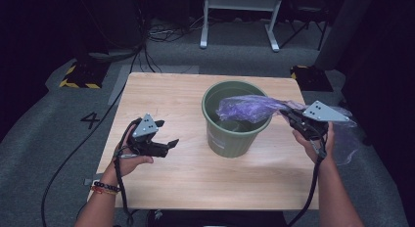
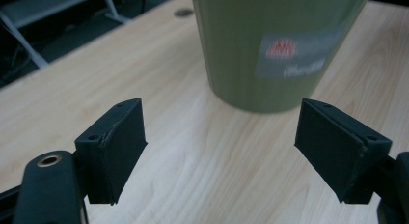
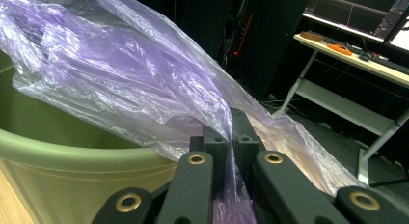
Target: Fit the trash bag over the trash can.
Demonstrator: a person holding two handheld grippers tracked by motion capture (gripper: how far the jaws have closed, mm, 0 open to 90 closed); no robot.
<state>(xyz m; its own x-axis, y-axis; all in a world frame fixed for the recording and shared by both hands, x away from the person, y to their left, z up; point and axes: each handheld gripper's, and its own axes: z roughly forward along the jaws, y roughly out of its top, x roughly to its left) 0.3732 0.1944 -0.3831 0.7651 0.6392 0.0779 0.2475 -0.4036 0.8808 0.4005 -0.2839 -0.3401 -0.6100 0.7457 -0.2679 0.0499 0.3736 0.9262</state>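
Purple film, thin and crinkled: the bag [image 3: 120, 69] is pinched in the right gripper [image 3: 233, 137], jaws closed tight on a fold of it. Bulk of the bag drapes over the bin's [image 1: 234, 134] far-right rim and hangs across the mouth; a loose tail trails behind the right hand, off the table [image 1: 186, 180] edge.

Left gripper [image 2: 219, 147] near the front left of the table, jaws spread wide, nothing between them, aimed at the bin's label side with bare wood between.

Step in hand, by my reading: lining the bin. Bag is brought to the mouth but not yet opened or seated; it looks bunched.

Next move likely calls for the left gripper to take a free edge of the film, so the two can pull the mouth apart and stretch it over the rim.

Room: bin sits right of centre, toward the back. Wide open wood to its left and front. Right side tight: the right hand is at the table's edge. Floor beyond holds cables and a desk frame.
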